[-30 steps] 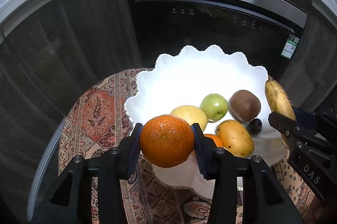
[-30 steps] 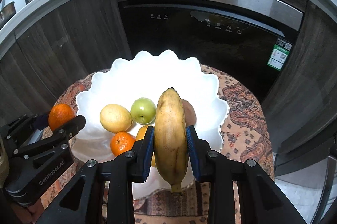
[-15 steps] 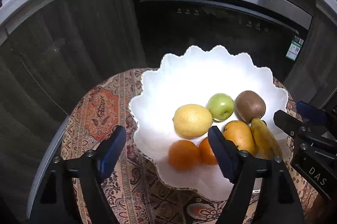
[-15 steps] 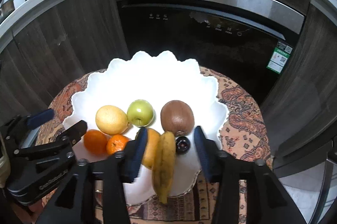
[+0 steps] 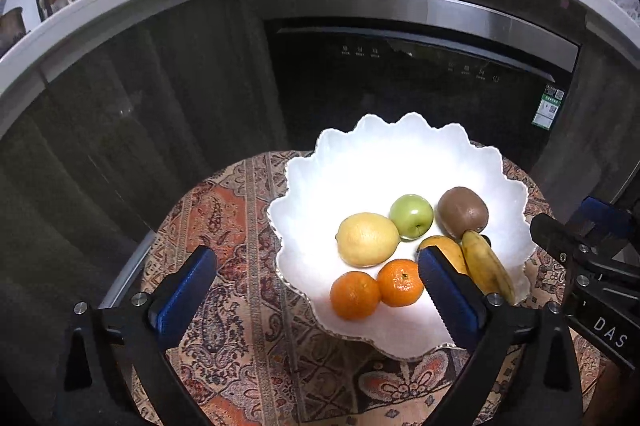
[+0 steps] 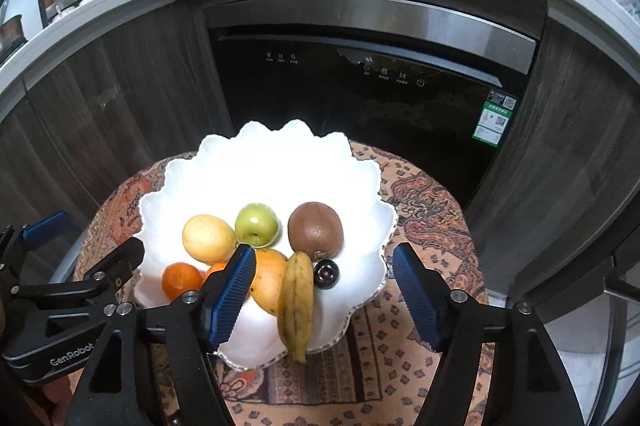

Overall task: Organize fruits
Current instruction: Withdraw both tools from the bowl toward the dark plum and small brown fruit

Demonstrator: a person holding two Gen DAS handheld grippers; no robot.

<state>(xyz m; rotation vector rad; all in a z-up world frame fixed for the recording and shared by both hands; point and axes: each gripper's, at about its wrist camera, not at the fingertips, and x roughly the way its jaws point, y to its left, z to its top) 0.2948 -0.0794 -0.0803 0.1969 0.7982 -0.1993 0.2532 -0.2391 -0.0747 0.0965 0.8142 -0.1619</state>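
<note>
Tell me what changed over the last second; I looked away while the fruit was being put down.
The left gripper let go of its orange and the right gripper released the banana. Both now lie in the white bowl, and both jaws have just been opening, with nothing pressed between them. The lemon, green apple and kiwi stayed put.

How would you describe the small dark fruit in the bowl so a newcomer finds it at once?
Start at the white scalloped bowl on the patterned round table. Among the fruit, find the brown fuzzy kiwi and the yellow banana lying over the near rim. The small, glossy, near-black round fruit sits between them, by far the smallest and darkest piece.
</note>
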